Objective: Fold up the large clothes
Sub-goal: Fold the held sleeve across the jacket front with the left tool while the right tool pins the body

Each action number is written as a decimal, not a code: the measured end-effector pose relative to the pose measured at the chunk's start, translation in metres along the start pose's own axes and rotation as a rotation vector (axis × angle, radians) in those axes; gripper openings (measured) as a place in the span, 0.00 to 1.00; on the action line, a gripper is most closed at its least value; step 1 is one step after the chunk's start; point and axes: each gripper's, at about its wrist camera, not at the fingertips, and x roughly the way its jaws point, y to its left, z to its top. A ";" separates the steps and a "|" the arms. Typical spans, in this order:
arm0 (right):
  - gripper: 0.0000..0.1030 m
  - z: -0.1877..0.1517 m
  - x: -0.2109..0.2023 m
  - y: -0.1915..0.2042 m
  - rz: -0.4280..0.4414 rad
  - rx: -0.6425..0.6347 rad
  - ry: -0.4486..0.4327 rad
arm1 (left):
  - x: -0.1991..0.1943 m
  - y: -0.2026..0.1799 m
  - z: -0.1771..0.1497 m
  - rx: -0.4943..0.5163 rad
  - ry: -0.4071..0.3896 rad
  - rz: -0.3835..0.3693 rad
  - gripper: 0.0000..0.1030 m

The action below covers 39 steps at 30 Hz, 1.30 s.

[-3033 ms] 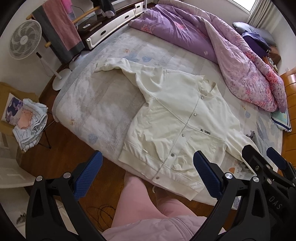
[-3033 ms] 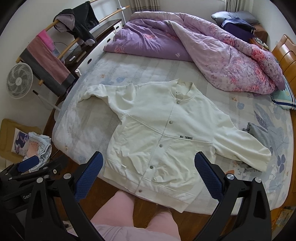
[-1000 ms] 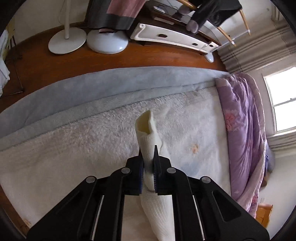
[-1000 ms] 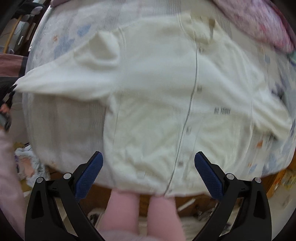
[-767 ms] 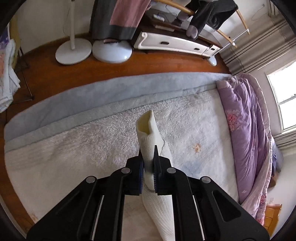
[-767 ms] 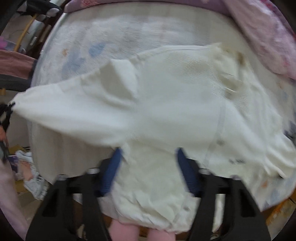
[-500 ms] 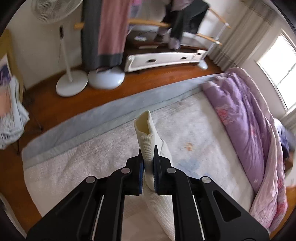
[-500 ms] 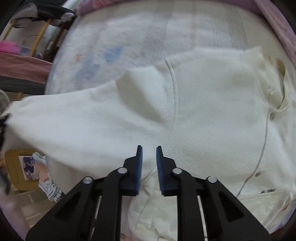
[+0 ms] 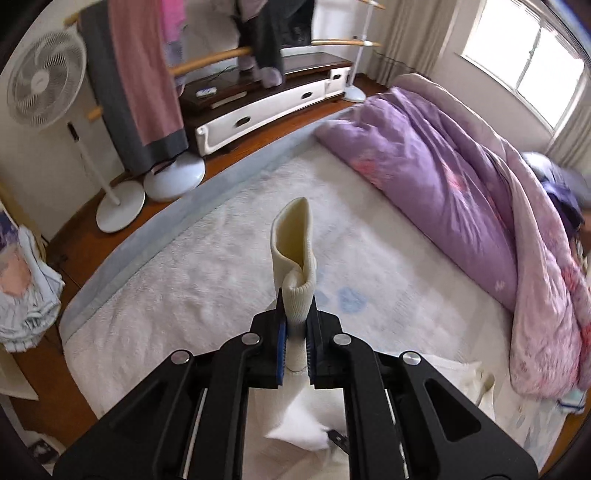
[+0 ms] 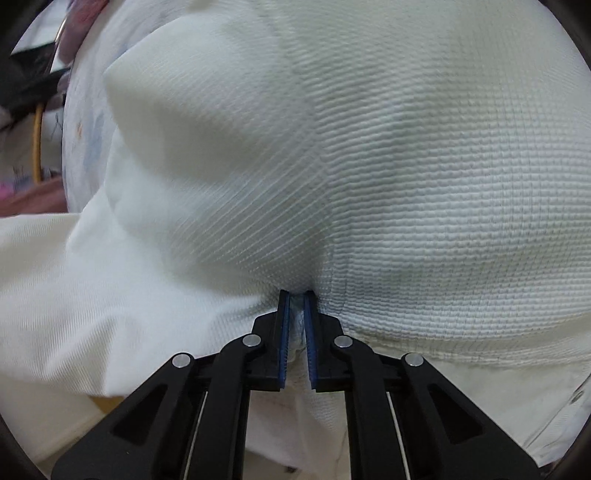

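The left gripper [image 9: 295, 343] is pinched tight on the ribbed cuff [image 9: 293, 258] of the cream jacket's sleeve, and the cuff stands up past the blue pads [image 9: 281, 349] like a little open tube. Below that gripper the rest of the sleeve [image 9: 295, 428] drops away in a blur toward the bed [image 9: 192, 280], which has a fuzzy white blanket across it. The right gripper [image 10: 296, 339] is down on the jacket [image 10: 424, 177] itself, right at the seam where the sleeve meets the body; its jaws are closing, all but together, with a thin fold of the waffle-knit cloth caught between the pads [image 10: 283, 332]. From that camera the jacket fills nearly the whole view, so its outline, collar and far sleeve cannot be made out; only a snap [image 10: 576, 397] shows at the lower right edge, cut off by the frame. The jacket lies spread on the bed, near the side where the person stands, though only a corner of its collar [image 9: 480, 384] peeks in beside the left gripper. A rumpled purple duvet [image 9: 461, 192] is heaped along the far side of the bed. By the wall stand a white pedestal fan [image 9: 40, 85], a rack with a pink and grey towel [image 9: 136, 74] and dark clothes [image 9: 273, 33] hung over it, and a low white-fronted cabinet [image 9: 266, 107]. At the left edge a pile of folded laundry [image 9: 22, 295] is partly cut off.
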 end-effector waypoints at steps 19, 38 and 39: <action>0.07 -0.014 0.006 -0.028 0.266 0.183 0.018 | -0.084 -0.281 -0.145 0.436 0.079 -0.364 0.08; 0.76 -0.191 -0.281 -0.365 0.203 0.838 -0.482 | 0.032 -0.429 -0.391 0.851 0.433 -0.379 0.46; 0.76 -0.196 -0.287 -0.370 0.205 0.852 -0.488 | 0.043 -0.424 -0.402 0.851 0.464 -0.390 0.78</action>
